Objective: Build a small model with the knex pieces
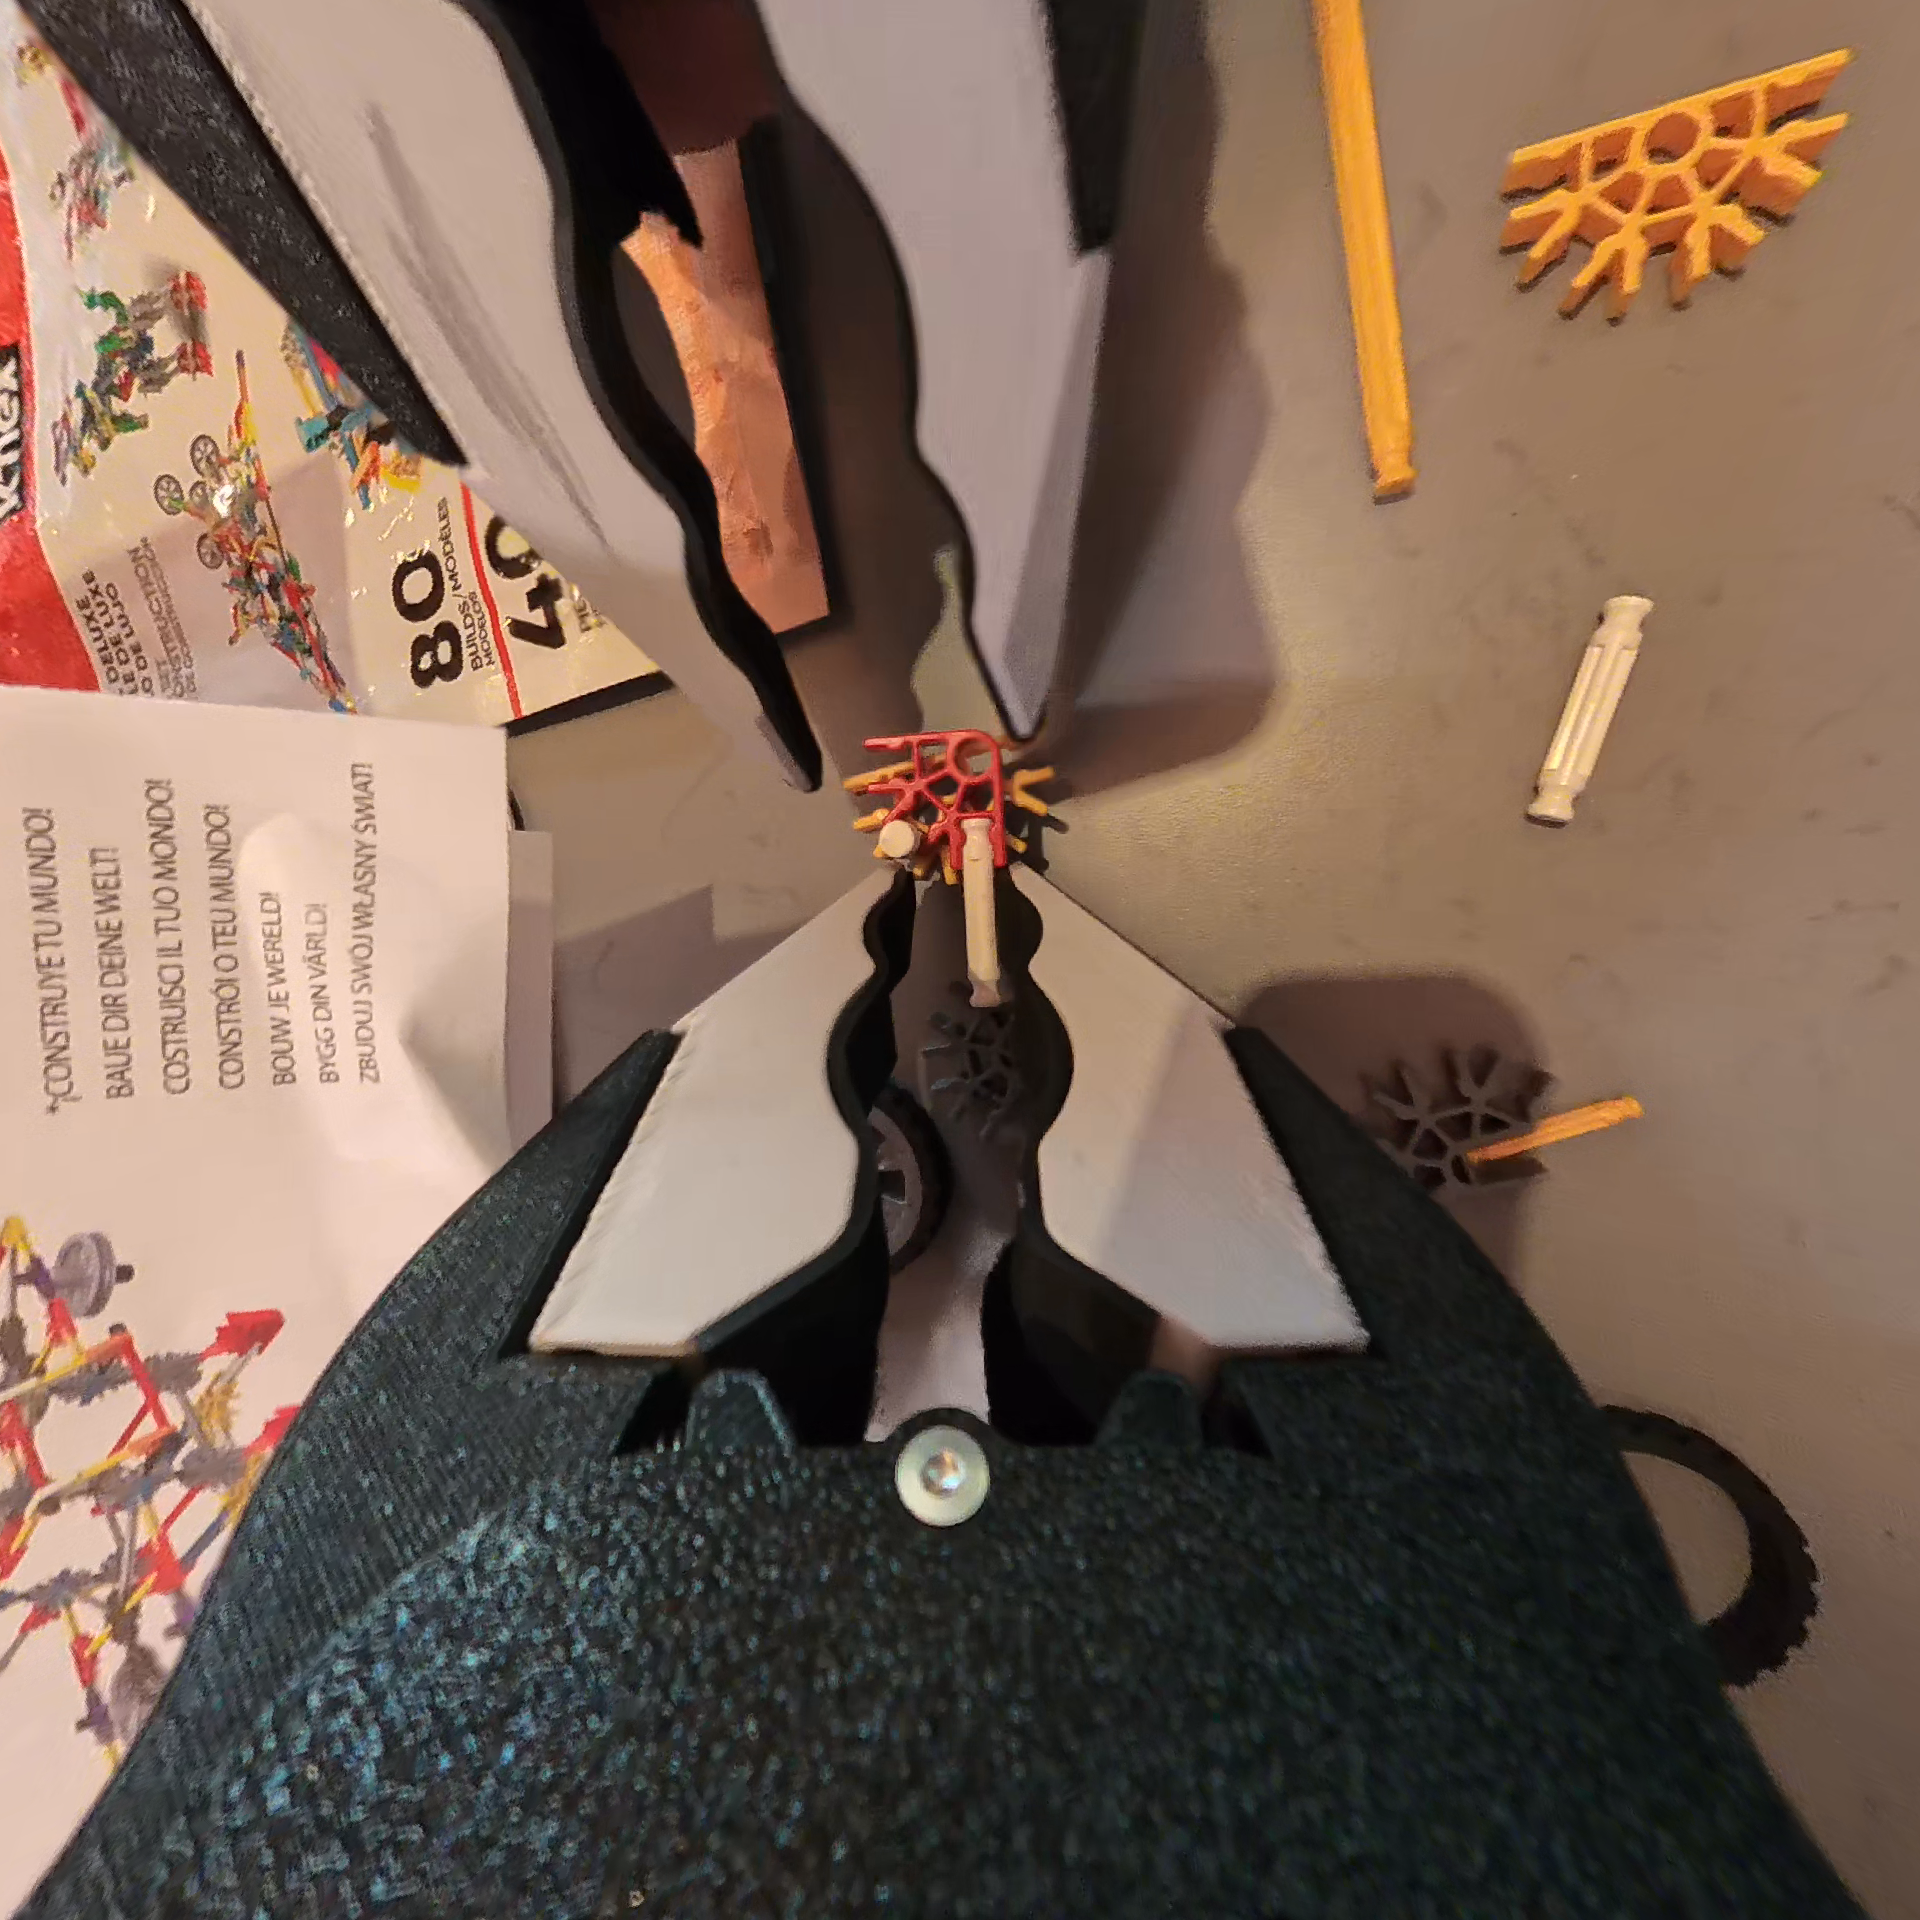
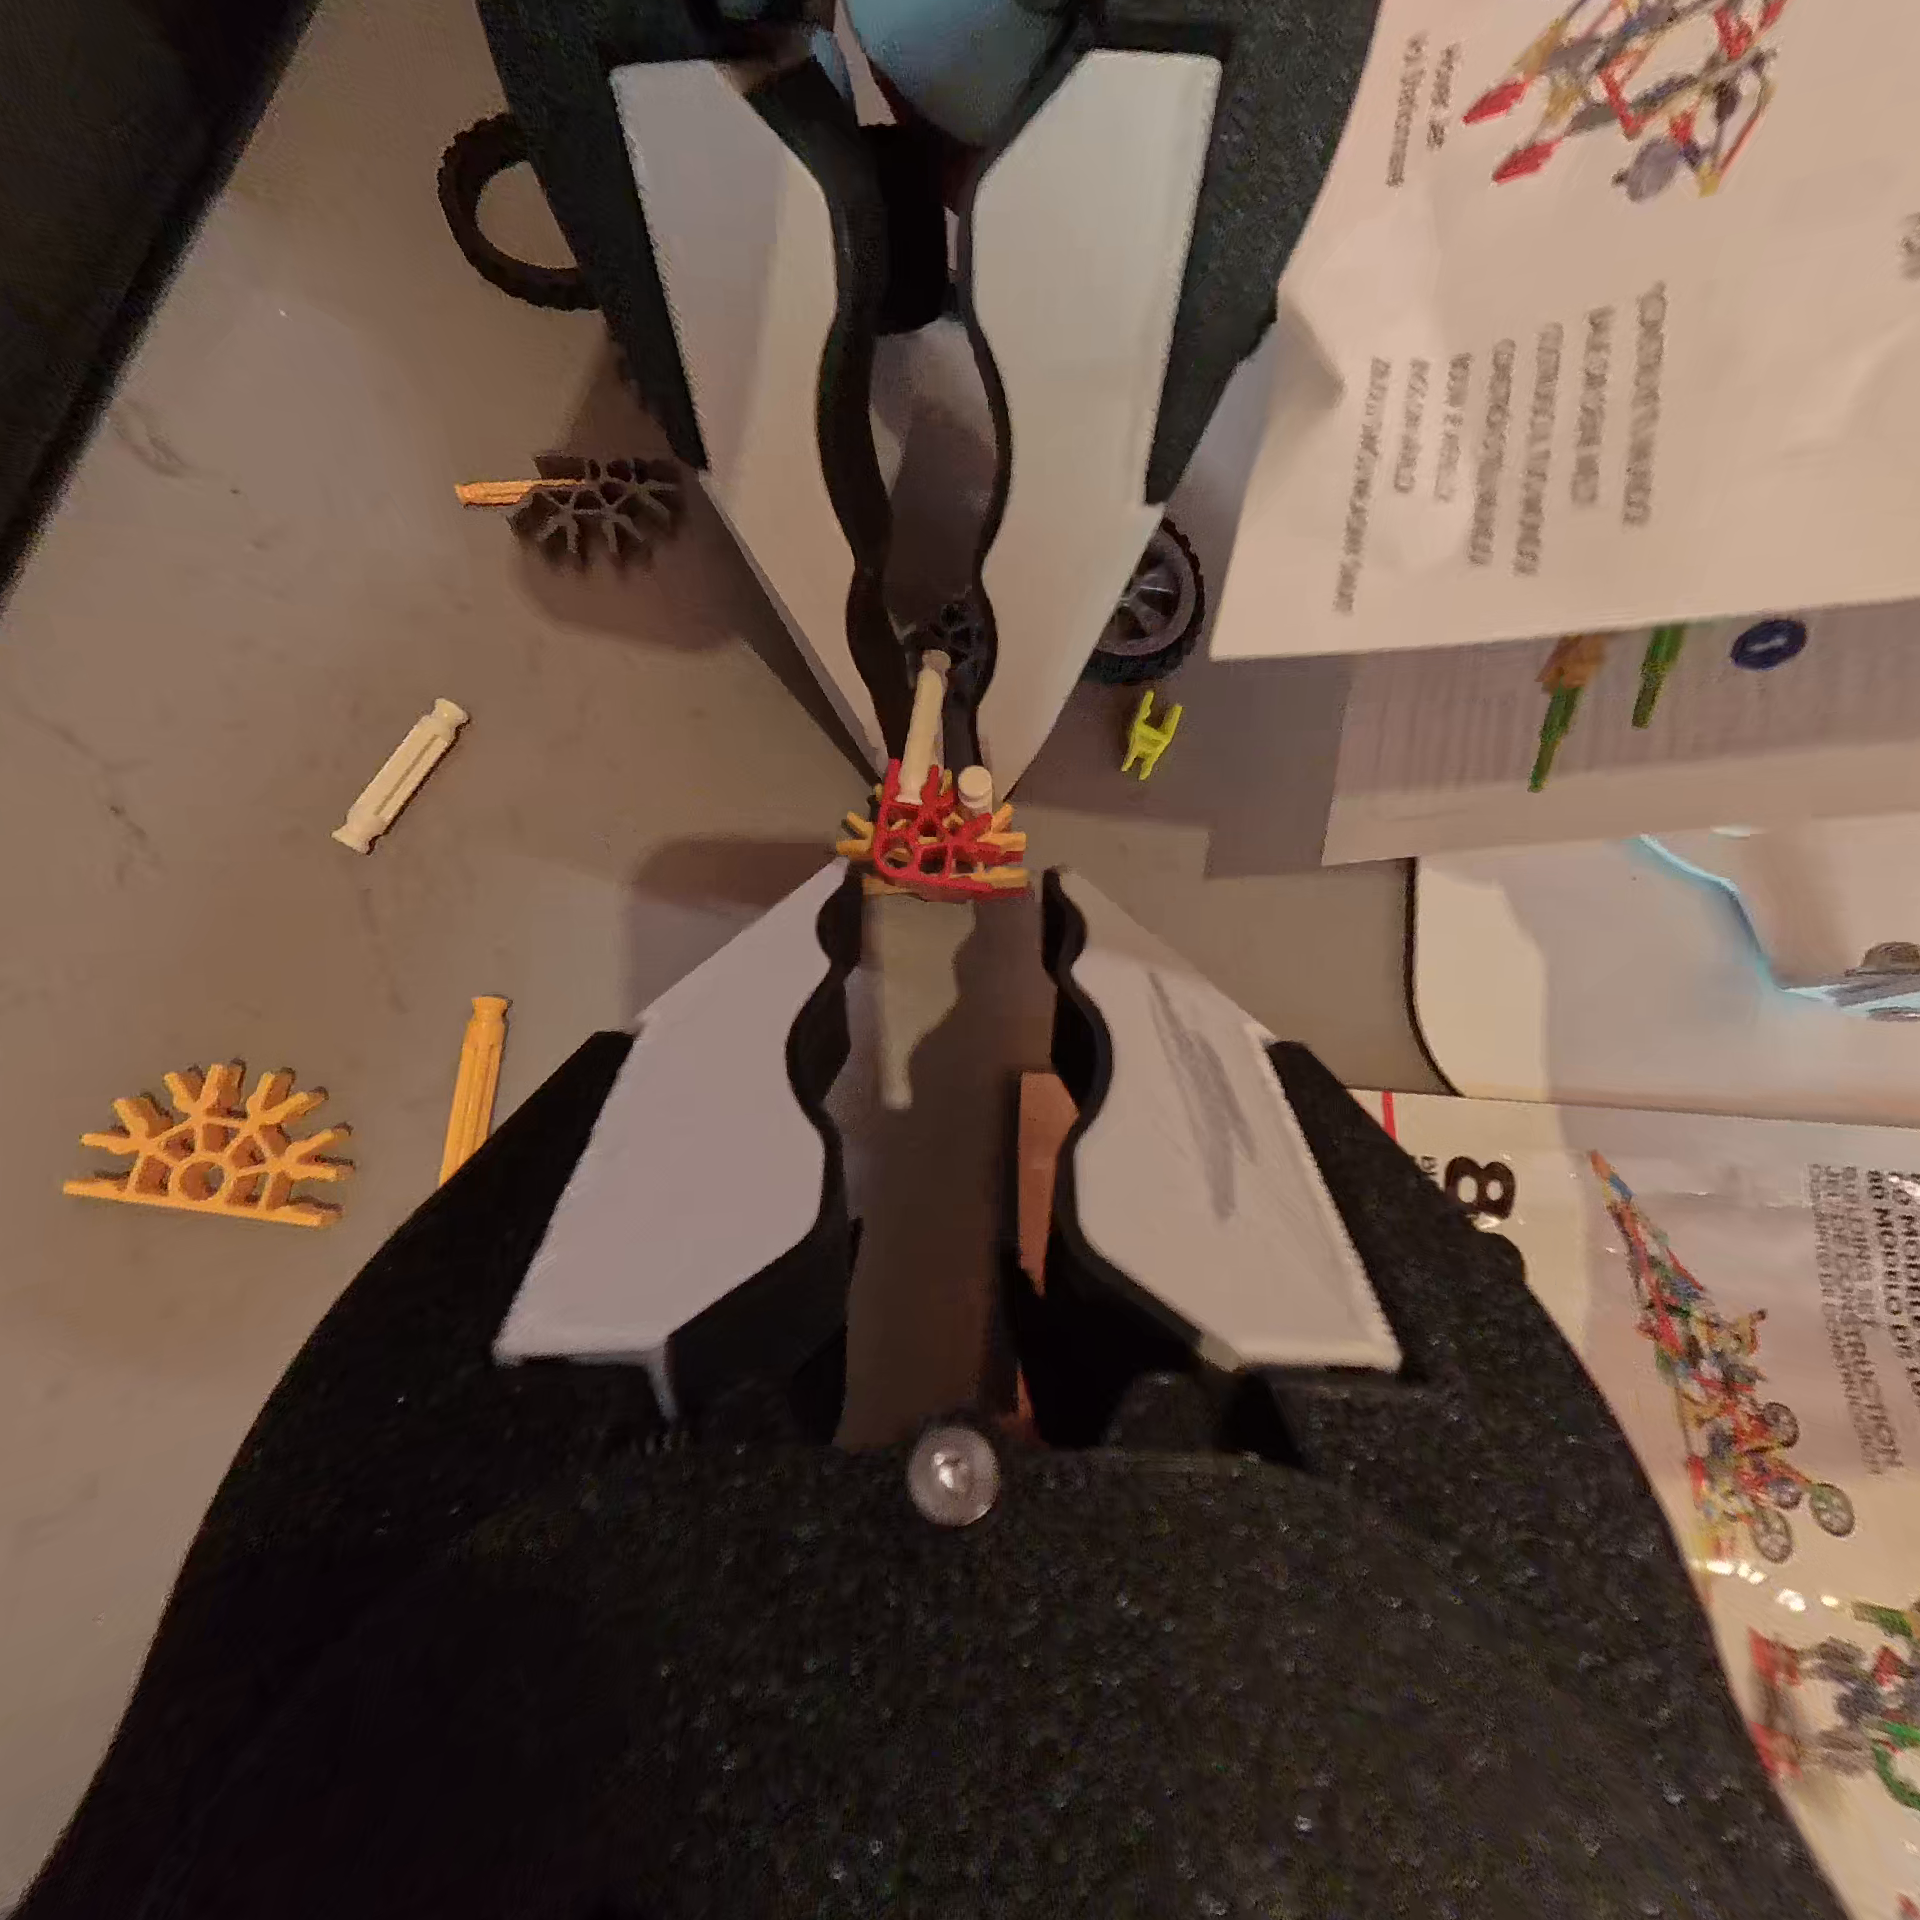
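Surface: grey tabletop, toy building parts scattered
Landmark: red connector stacked on a yellow one, two white rods plugged in
Left gripper: fingers narrow, pinching that cluster's near side
Right gripper: fingers narrow around the cluster's opposite side, grip unclear
Beside cluster: loose white rod, yellow fan connector, grey wheel, instruction sheet

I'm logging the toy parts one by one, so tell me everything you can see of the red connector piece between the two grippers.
The red connector is a small, flat, glossy plastic piece with a webbed lattice, a round hole near one corner and slotted prongs. It sits against a yellow connector behind it. Two white rods plug into it, one seen end-on. It is held off the grey table where the left gripper and right gripper fingers meet.
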`<act>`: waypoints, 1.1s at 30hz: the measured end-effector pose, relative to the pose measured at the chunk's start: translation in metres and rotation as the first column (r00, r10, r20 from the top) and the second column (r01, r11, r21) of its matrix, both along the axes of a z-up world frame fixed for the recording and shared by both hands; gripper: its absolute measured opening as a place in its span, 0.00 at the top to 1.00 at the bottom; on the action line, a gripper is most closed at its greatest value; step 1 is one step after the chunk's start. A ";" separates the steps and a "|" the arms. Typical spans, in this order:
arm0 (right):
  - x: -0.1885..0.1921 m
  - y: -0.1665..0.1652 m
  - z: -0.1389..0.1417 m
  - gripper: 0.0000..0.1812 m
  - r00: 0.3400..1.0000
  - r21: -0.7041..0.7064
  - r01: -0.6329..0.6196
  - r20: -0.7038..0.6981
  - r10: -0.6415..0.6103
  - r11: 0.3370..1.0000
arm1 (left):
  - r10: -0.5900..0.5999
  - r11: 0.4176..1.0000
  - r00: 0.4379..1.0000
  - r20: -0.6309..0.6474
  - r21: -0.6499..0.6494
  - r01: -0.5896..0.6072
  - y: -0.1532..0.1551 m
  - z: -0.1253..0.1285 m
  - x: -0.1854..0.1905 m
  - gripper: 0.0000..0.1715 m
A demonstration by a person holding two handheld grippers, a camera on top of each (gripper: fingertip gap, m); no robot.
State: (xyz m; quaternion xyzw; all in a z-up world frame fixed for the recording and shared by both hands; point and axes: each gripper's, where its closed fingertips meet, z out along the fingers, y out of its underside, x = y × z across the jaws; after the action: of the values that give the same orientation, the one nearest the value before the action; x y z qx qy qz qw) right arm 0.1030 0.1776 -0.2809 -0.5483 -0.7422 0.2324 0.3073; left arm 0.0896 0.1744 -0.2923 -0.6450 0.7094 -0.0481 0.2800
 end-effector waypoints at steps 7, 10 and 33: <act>-0.006 -0.006 -0.002 0.85 0.999 -0.060 -0.015 -0.038 0.013 0.998 | -0.017 1.000 1.000 0.011 -0.009 0.017 -0.003 -0.001 0.002 0.92; -0.006 -0.005 -0.002 0.86 0.999 -0.061 -0.015 -0.041 0.013 0.998 | -0.019 1.000 1.000 0.017 -0.007 0.019 -0.004 -0.001 0.002 0.92; 0.001 -0.008 -0.002 0.86 0.997 -0.057 -0.062 -0.053 0.059 0.996 | -0.046 0.999 0.998 0.049 -0.018 0.047 -0.007 -0.003 0.009 0.92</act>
State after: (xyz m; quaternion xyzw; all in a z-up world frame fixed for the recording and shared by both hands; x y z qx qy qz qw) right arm 0.1035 0.1693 -0.2829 -0.5281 -0.7434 0.2773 0.3028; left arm 0.0990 0.1670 -0.2949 -0.6297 0.7167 -0.0769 0.2896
